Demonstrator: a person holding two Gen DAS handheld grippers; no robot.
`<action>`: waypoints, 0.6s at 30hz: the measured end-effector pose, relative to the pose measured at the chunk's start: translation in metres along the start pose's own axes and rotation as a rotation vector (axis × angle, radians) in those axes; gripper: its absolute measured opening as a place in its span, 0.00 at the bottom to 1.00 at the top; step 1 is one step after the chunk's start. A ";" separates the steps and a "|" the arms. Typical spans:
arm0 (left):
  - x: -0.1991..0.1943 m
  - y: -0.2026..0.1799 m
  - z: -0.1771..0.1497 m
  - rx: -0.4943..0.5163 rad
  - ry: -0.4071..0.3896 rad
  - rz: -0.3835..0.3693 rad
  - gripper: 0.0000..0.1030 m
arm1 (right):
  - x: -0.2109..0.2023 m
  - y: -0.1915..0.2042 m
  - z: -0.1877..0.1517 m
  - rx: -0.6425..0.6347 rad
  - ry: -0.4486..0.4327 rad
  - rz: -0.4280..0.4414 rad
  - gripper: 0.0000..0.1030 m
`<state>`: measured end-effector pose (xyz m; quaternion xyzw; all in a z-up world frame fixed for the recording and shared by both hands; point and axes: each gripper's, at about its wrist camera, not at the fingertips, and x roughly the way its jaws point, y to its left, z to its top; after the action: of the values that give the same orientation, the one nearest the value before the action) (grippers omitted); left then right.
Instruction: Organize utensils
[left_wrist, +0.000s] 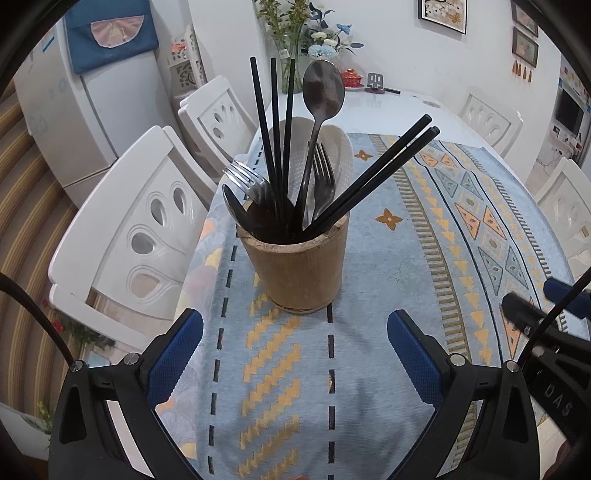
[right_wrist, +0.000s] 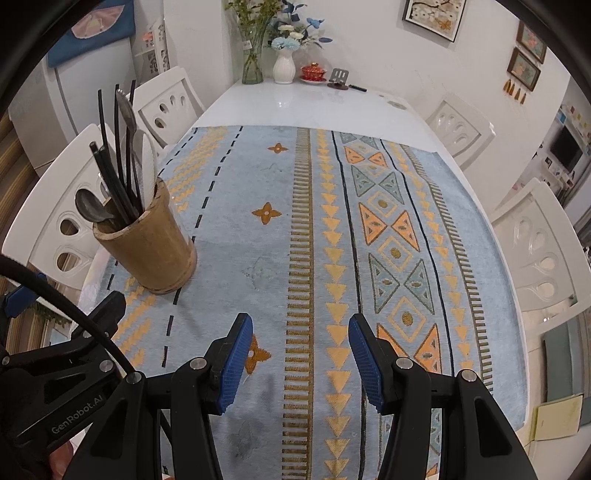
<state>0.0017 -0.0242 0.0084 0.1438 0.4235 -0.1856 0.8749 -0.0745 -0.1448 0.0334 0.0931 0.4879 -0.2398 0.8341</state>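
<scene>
A bamboo holder stands upright on the patterned cloth, packed with black chopsticks, a steel spoon, two forks and a dark spoon. My left gripper hangs just in front of the holder, open, with only cloth between its blue pads. In the right wrist view the holder is far left. My right gripper stands open over bare cloth to the right of it, holding nothing. The left gripper shows at the lower left there.
A blue and orange cloth covers the near part of a white table. White chairs line both sides. Vases of flowers, a red bowl and a small stand sit at the far end. A fridge stands at the left.
</scene>
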 end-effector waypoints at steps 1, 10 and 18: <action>0.000 -0.001 -0.001 0.003 -0.003 0.001 0.97 | 0.000 -0.002 0.000 0.003 -0.013 -0.006 0.50; 0.000 -0.015 -0.008 0.046 -0.031 -0.022 0.97 | -0.007 -0.027 -0.005 0.062 -0.130 -0.030 0.50; 0.000 -0.044 -0.011 0.108 -0.042 -0.074 0.97 | 0.005 -0.042 -0.007 0.055 -0.094 0.025 0.66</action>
<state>-0.0255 -0.0588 -0.0022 0.1711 0.3994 -0.2436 0.8671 -0.0987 -0.1803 0.0294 0.1107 0.4403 -0.2470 0.8560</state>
